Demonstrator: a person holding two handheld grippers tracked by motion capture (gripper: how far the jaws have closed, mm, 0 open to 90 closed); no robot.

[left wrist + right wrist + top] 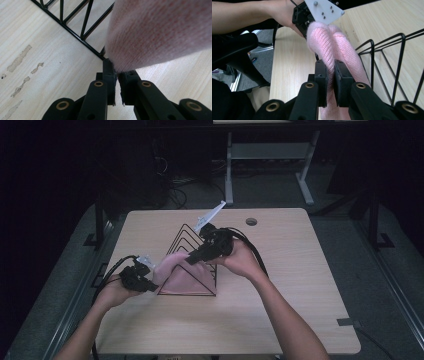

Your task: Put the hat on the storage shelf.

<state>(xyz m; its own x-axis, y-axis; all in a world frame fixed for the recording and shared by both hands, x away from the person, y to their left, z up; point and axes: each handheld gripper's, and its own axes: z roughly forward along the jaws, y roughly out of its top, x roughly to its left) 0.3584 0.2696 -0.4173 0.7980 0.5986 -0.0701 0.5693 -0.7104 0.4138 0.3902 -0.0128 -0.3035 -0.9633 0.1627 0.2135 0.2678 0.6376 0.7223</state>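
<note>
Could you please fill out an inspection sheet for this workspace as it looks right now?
Surface: light wooden table, with pale scuff marks near the rack.
Job's things: pink knitted cloth draped at a black wire rack.
Clutter: nothing seen.
Grippers: left gripper and right gripper both shut on the cloth.
Cables: black cables trail from each gripper.
Surroundings: dark room, white desk frame behind.

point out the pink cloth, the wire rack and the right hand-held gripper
pink cloth (342,47): right gripper view, on the knit fold above the jaws.
wire rack (186,236): high view, on its upper black wires.
right hand-held gripper (330,75): right gripper view, midway between its fingertips.
</note>
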